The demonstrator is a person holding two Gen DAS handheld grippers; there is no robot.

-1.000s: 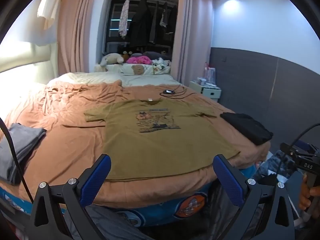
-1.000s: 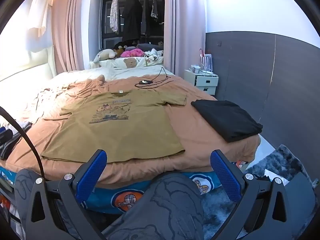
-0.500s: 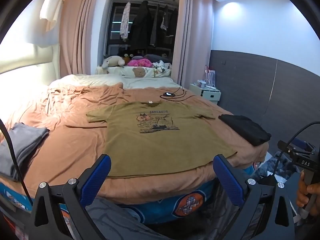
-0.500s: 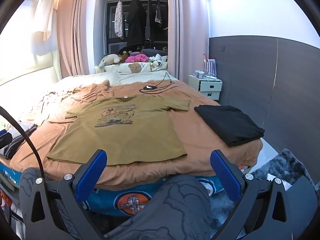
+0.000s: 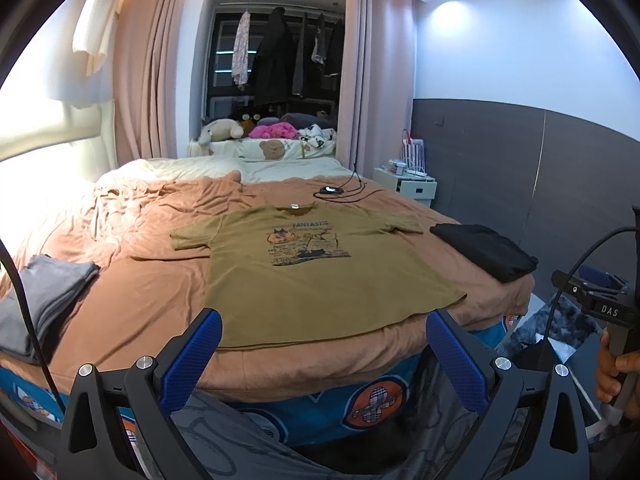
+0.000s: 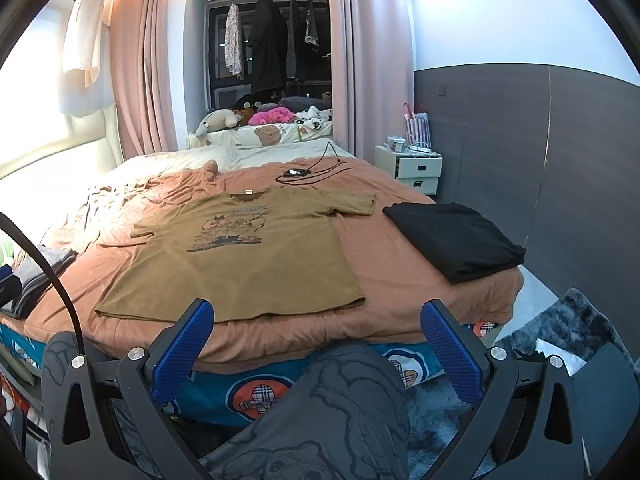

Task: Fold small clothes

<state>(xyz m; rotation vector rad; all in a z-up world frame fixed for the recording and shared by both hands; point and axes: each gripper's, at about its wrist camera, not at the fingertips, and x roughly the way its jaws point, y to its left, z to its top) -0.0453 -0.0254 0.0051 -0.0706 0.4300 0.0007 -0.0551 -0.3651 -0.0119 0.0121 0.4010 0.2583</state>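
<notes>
An olive graphic T-shirt (image 5: 316, 268) lies flat, unfolded, mid-frame on the bed (image 5: 132, 280). Both the left tool (image 5: 323, 354) and right tool (image 6: 316, 342), spread and empty, have drawn back from it; folding seems not yet begun.

The left black gripper with blue finger pads (image 5: 323, 354) has its two fingers spread wide apart, with nothing between them. The right black gripper with blue finger pads (image 6: 316, 346) is spread wide too, above the person's grey-trousered knee (image 6: 344, 412). The person's right hand (image 5: 616, 380) grips its handle.
</notes>
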